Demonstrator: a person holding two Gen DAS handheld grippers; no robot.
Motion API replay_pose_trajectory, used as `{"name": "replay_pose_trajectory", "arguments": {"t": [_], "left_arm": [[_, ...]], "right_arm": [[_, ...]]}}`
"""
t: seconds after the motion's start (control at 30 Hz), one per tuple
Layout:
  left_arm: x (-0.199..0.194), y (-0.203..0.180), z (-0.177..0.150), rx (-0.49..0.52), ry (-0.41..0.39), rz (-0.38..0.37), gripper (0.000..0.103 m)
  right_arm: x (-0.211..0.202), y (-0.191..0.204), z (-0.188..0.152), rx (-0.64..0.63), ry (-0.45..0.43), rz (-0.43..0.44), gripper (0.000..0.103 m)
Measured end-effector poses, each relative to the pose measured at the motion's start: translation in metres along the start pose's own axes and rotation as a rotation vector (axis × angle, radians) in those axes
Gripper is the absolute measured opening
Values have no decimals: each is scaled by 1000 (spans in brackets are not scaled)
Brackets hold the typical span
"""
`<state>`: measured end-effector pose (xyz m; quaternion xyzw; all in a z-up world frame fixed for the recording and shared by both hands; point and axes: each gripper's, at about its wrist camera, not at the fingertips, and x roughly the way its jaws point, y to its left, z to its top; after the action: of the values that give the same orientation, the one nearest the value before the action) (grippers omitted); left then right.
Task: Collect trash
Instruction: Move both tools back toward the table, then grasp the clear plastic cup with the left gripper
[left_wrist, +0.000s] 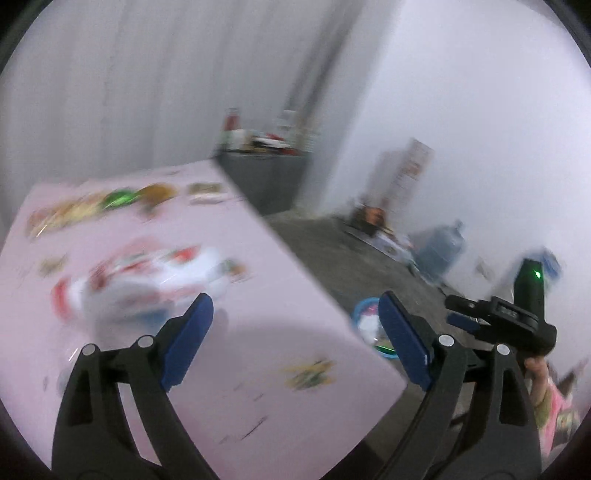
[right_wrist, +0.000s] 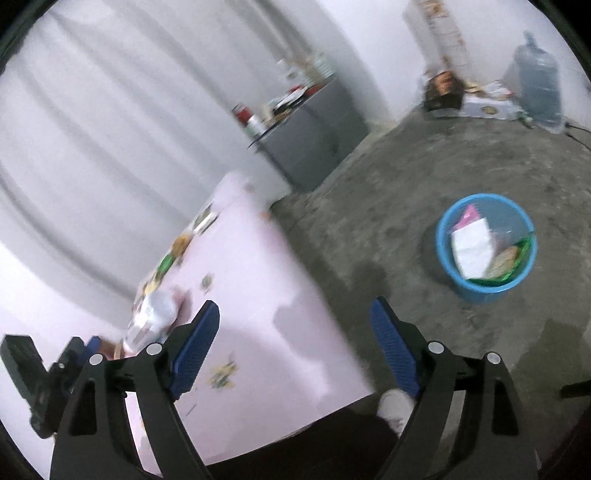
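A: Two grippers hang empty over a pink table (left_wrist: 236, 332), the left gripper (left_wrist: 295, 343) and right gripper (right_wrist: 295, 350) both spread wide, nothing between the fingers.

B: And the trash?

A: Wrappers (left_wrist: 133, 280) lie scattered on the table; others fill a blue bin (right_wrist: 485, 245) on the floor beside it.

B: Which step, then?

A: Likely between drops. Next, a gripper must come down over a wrapper and pinch it, though blur hides exact edges.
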<state>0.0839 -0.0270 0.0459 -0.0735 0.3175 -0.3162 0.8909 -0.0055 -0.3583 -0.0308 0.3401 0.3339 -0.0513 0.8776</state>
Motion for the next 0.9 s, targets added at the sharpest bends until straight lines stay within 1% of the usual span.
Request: {"name": "replay_pose_trajectory", "arguments": {"t": [0.07, 0.1, 0.17, 0.2, 0.27, 0.43, 0.53, 0.63, 0.73, 0.8, 0.87, 0.9], "left_arm": [[-15, 26, -12, -55, 7, 42, 87], [-23, 39, -19, -74, 15, 69, 87], [-36, 58, -29, -88, 24, 124, 87], [-46, 70, -36, -96, 22, 162, 87], [-66, 91, -48, -126, 13, 215, 87], [-89, 132, -76, -212, 2, 306, 87], [-91, 147, -81, -238, 12, 313, 87], [-77, 154, -73, -259, 23, 304, 87], [-55, 166, -58, -334, 45, 286, 87], [-40, 176, -46, -388, 42, 272, 87], [-33, 178, -38, -378, 17, 285, 87], [-28, 176, -34, -343, 8, 298, 87]], "right_arm": [[11, 14, -8, -26, 32, 25, 82], [19, 26, -14, -41, 65, 41, 82], [34, 45, -24, -75, 115, 66, 81], [40, 51, -28, -91, 134, 74, 82], [55, 68, -38, -129, 187, 94, 82], [88, 95, -59, -182, 286, 108, 82], [100, 107, -70, -205, 324, 108, 82], [106, 121, -77, -239, 339, 114, 82], [111, 133, -80, -269, 342, 123, 81], [113, 140, -80, -291, 341, 126, 81], [115, 148, -80, -320, 334, 127, 81], [116, 152, -80, -337, 332, 125, 81]]}}
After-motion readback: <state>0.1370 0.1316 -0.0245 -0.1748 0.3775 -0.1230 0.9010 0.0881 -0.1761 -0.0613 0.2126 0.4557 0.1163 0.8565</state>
